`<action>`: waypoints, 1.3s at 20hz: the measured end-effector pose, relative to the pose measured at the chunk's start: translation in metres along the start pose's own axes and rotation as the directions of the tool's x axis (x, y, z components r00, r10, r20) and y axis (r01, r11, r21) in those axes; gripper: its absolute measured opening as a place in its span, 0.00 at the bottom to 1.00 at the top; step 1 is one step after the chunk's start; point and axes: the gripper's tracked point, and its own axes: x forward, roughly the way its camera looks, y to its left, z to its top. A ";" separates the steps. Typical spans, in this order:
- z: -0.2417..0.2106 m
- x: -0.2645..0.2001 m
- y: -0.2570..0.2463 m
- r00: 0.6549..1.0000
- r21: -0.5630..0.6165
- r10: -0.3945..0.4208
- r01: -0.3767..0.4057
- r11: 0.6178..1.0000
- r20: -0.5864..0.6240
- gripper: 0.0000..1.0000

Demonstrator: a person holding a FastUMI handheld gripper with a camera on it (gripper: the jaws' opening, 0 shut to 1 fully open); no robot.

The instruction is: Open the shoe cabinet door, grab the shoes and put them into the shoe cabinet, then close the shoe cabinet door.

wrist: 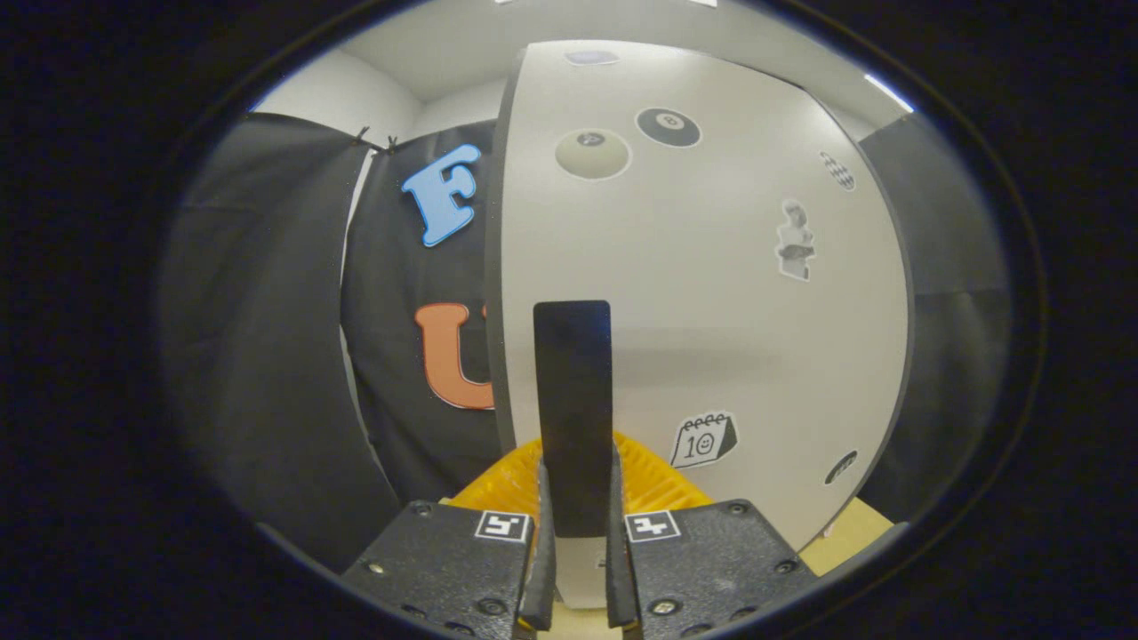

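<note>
The shoe cabinet door (711, 293) is a white panel with several stickers, standing close in front of me. A black upright bar handle (573, 391) is fixed near its left edge. My gripper (578, 484) has the lower end of this handle between its two fingers (543, 533), and both fingers press on its sides. The door's dark left edge (492, 267) shows against the black cloth behind it. I cannot tell how far the door stands open.
Black cloth (267, 356) hangs to the left of the door and beyond it on the right. A strip of pale wooden surface (853, 533) shows under the door's lower right corner. White wall and ceiling lie above.
</note>
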 end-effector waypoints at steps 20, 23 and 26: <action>-0.002 -0.077 -0.019 0.994 0.003 0.107 -0.106 0.994 -0.016 0.26; -0.001 -0.088 -0.027 0.993 0.013 0.120 -0.120 0.993 -0.006 0.26; -0.002 -0.099 -0.035 0.991 0.030 0.134 -0.134 0.991 -0.011 0.25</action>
